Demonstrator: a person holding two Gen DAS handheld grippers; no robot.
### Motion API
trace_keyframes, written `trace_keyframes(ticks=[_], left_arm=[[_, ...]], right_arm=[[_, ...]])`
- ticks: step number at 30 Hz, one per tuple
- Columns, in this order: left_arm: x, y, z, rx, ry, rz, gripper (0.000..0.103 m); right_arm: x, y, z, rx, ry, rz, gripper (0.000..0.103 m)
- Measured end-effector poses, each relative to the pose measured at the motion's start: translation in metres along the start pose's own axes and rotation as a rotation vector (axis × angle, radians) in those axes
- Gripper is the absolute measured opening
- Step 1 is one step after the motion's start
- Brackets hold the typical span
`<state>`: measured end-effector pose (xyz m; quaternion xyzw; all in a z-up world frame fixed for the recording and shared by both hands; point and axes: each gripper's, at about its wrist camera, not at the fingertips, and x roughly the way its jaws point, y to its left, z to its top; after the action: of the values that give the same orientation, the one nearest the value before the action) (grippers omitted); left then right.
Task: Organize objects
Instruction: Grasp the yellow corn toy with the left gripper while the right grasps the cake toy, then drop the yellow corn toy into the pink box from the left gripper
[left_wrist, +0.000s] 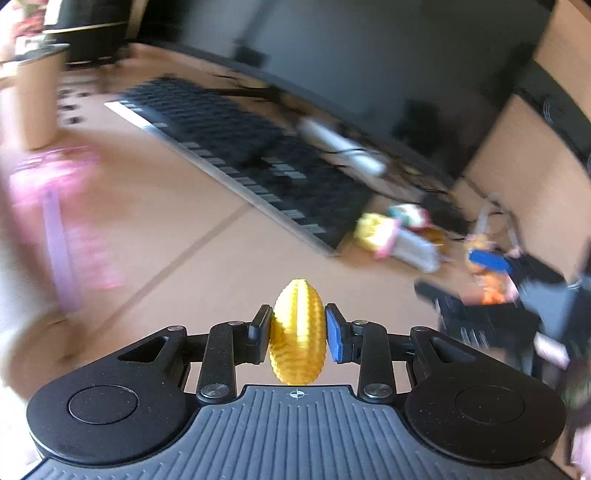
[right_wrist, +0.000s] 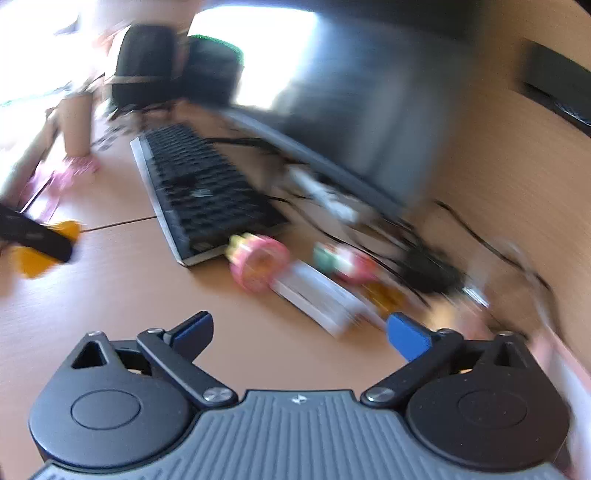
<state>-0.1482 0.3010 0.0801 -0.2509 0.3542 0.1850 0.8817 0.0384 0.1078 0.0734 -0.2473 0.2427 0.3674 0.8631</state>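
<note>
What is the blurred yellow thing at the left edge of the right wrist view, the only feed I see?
Observer: A golden ribbed egg-shaped toy, clamped in the left tongs.
Operator: How is it gripped?
Observer: Across its middle, with its long axis upright in the left wrist view.
Operator: Does it sit deep between the pads?
Observer: Its upper tip rises above the pads, and its lower end reaches the tongs' body.
</note>
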Motion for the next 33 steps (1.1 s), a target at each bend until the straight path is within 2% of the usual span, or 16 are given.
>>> trace_keyframes(ticks=[3, 8, 11, 12, 14, 18, 23, 28, 30, 33], left_arm=[[-0.012, 0.028, -0.009, -0.020, 0.006, 0.048, 0.034], [-0.017, 0.054, -0.015, -0.035, 0.017, 0.072, 0.034], [-0.014, 0.055, -0.016, -0.011, 0.031, 0.045, 0.034], [-0.010, 0.052, -0.016, -0.002, 0.040, 0.030, 0.034], [-0.002, 0.044, -0.015, 0.026, 0.055, 0.002, 0.034], [0.013, 0.014, -0.011, 0.103, 0.076, -0.093, 0.034], [0.030, -0.047, -0.019, 0.275, 0.139, -0.244, 0.034], [0.036, -0.113, -0.036, 0.422, 0.201, -0.394, 0.034], [0.035, -0.141, -0.043, 0.488, 0.223, -0.459, 0.034], [0.033, -0.179, -0.051, 0.566, 0.236, -0.518, 0.034]], right_arm=[[0.050, 0.017, 0.022, -0.074, 0.052, 0.021, 0.083], [0.100, 0.033, 0.040, -0.161, 0.095, -0.001, 0.081], [0.108, 0.034, 0.043, -0.173, 0.109, 0.037, 0.066], [0.107, 0.035, 0.044, -0.172, 0.117, 0.046, 0.056], [0.103, 0.036, 0.043, -0.154, 0.136, 0.059, 0.054], [0.065, 0.035, 0.025, -0.102, 0.141, 0.072, 0.054], [-0.016, 0.024, -0.020, 0.006, 0.158, 0.048, 0.054], [-0.096, 0.006, -0.069, 0.179, 0.213, -0.072, 0.054], [-0.131, -0.003, -0.087, 0.250, 0.216, -0.135, 0.054], [-0.174, -0.019, -0.107, 0.342, 0.211, -0.248, 0.054]])
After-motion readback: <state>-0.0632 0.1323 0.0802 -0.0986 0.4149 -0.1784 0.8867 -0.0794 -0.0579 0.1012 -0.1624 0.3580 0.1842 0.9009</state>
